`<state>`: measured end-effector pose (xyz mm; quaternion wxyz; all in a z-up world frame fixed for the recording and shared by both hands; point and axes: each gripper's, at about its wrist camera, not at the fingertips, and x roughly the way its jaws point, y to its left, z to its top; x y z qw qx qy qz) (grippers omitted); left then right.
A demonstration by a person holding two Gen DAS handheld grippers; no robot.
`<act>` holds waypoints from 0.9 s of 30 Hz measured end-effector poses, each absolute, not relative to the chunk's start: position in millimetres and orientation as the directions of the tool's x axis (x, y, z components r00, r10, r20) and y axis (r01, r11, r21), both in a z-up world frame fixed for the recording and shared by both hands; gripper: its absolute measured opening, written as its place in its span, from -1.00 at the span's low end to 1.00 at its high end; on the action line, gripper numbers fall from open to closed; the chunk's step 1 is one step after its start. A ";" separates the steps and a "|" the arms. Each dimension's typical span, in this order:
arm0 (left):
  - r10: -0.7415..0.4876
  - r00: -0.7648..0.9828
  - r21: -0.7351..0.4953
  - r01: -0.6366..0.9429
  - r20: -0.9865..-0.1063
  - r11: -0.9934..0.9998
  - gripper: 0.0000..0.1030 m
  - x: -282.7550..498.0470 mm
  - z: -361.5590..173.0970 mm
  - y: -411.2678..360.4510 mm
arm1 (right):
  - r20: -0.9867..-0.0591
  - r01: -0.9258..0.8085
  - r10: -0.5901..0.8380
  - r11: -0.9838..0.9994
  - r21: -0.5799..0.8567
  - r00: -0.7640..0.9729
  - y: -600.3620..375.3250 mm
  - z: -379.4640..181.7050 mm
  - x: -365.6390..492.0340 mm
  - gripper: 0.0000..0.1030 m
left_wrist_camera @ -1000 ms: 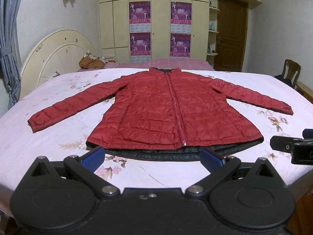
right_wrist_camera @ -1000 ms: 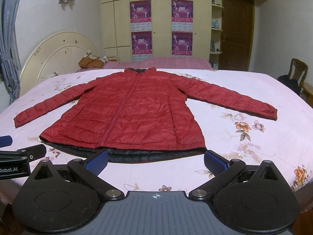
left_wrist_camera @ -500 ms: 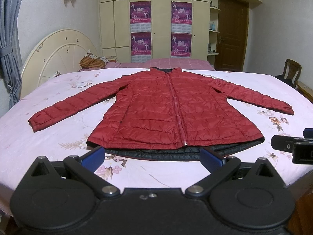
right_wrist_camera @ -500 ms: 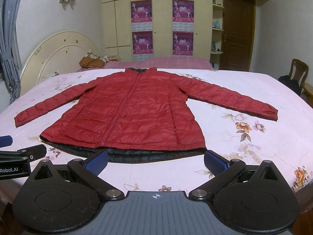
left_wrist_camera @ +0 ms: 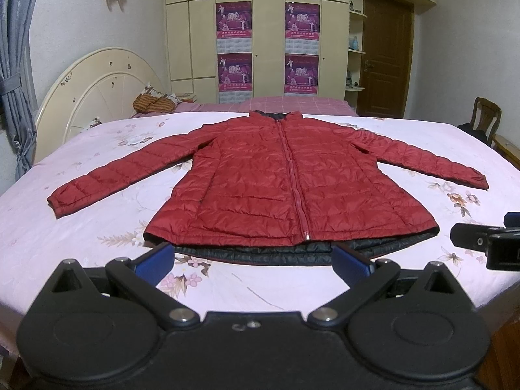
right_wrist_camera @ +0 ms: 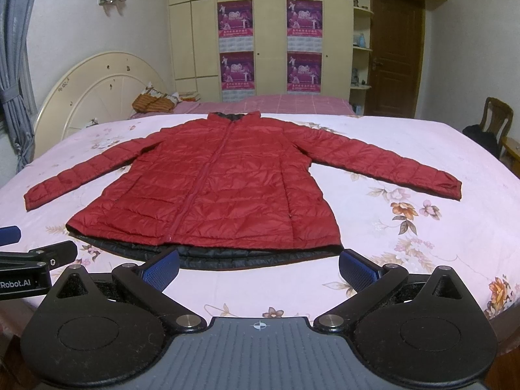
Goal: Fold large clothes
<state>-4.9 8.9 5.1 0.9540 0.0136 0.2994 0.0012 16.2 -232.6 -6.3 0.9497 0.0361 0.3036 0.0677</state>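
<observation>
I see the red jacket [left_wrist_camera: 286,188] spread flat on the bed [left_wrist_camera: 81,234]; my left hand-held gripper [left_wrist_camera: 253,260] and right hand-held gripper [right_wrist_camera: 258,265] hover near its hem, fingers apart.

The left gripper [right_wrist_camera: 29,260], seen at the edge of the right wrist view, has white letters "Robot.AI". The purple posters [left_wrist_camera: 234,21] may say "2010"; their small words are too blurry.

The posters' [left_wrist_camera: 234,22] print is too small to read, and the chair [right_wrist_camera: 495,120] is cut off at the edge.
</observation>
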 end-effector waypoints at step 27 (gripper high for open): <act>0.025 0.822 0.034 -0.006 -0.568 0.999 1.00 -6.3 0.4 7.8 | -0.570 -0.112 0.154 0.988 0.109 0.807 -234.6 -6.9 15.3 1.00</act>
